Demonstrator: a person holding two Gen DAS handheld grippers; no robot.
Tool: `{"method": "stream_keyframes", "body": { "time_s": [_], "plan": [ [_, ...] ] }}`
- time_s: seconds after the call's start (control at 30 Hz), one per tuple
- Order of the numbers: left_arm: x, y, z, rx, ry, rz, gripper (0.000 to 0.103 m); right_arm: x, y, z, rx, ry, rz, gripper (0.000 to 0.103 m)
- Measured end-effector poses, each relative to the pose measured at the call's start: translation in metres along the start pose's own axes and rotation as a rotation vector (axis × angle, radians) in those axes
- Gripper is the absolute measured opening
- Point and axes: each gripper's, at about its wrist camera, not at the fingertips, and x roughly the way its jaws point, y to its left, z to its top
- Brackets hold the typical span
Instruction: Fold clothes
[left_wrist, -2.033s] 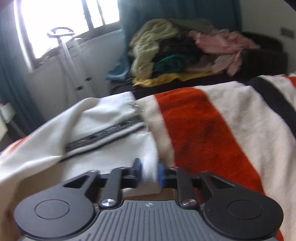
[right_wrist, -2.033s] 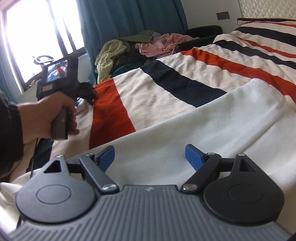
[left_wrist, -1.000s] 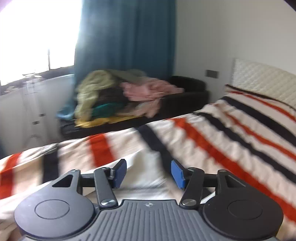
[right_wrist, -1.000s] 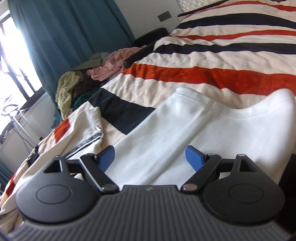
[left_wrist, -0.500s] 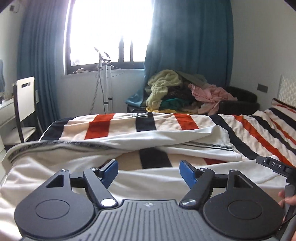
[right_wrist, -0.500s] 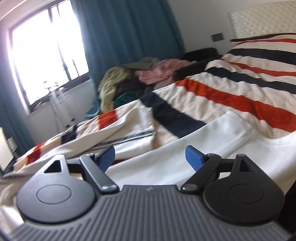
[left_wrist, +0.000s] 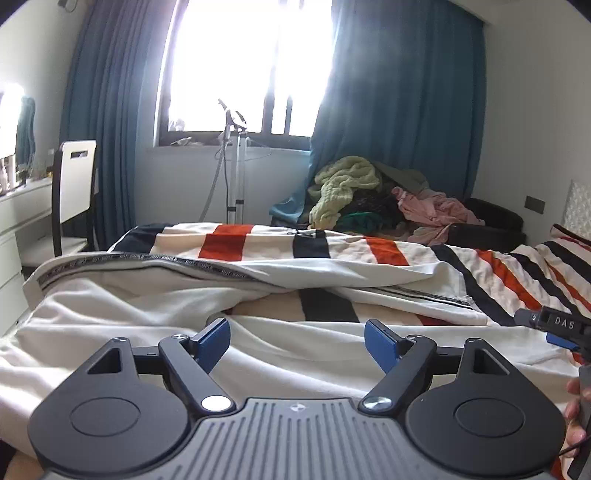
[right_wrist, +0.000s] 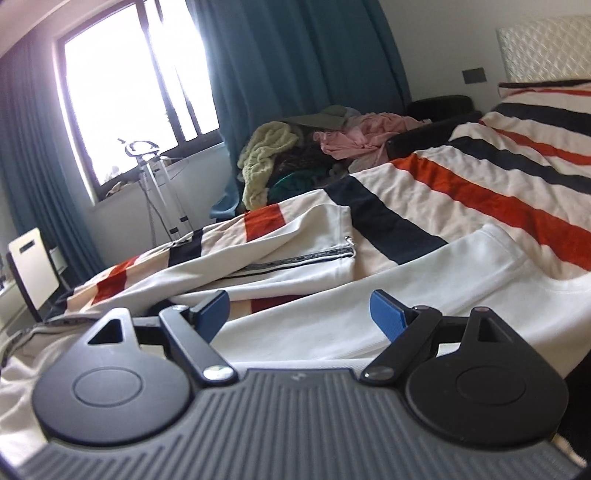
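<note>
Both hand-held grippers are released with nothing in them right now: the left hand-held gripper (left_wrist: 297, 341) and the right hand-held gripper (right_wrist: 299, 314) hover over the white cotton trousers with black side tape (left_wrist: 295, 354), which lie spread and rumpled across the near part of the red, black and cream striped bed blanket (right_wrist: 461, 192). My worry is a grab snagging the blanket too, or catching one layer, skewing the fold.
</note>
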Motion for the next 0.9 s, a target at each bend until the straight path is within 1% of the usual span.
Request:
{"method": "stream_keyframes", "body": {
  "time_s": [0.17,0.37,0.53,0.7,0.73,0.83,0.9],
  "plan": [
    [0.004,0.001,-0.005,-0.014,0.022,0.018,0.082,0.008,0.005,-0.005,-0.017,0.033,0.023,0.085],
    [0.014,-0.004,-0.012,0.0,0.051,0.03,0.082,0.016,0.01,-0.008,-0.027,0.051,0.049,0.085],
    [0.021,-0.008,-0.016,-0.004,0.079,0.042,0.082,0.022,0.01,-0.007,-0.006,0.058,0.081,0.085],
    [0.022,-0.009,-0.016,-0.033,0.093,0.049,0.083,0.045,-0.002,0.005,0.107,0.095,0.184,0.084],
    [0.023,-0.011,-0.017,-0.031,0.096,0.053,0.084,0.054,-0.005,0.007,0.144,0.113,0.21,0.081],
    [0.031,-0.015,-0.02,-0.007,0.109,0.06,0.084,0.091,-0.017,0.009,0.304,0.192,0.298,0.081],
    [0.038,-0.018,-0.022,0.01,0.108,0.062,0.084,0.118,-0.022,0.008,0.381,0.23,0.309,0.08]
  ]
}}
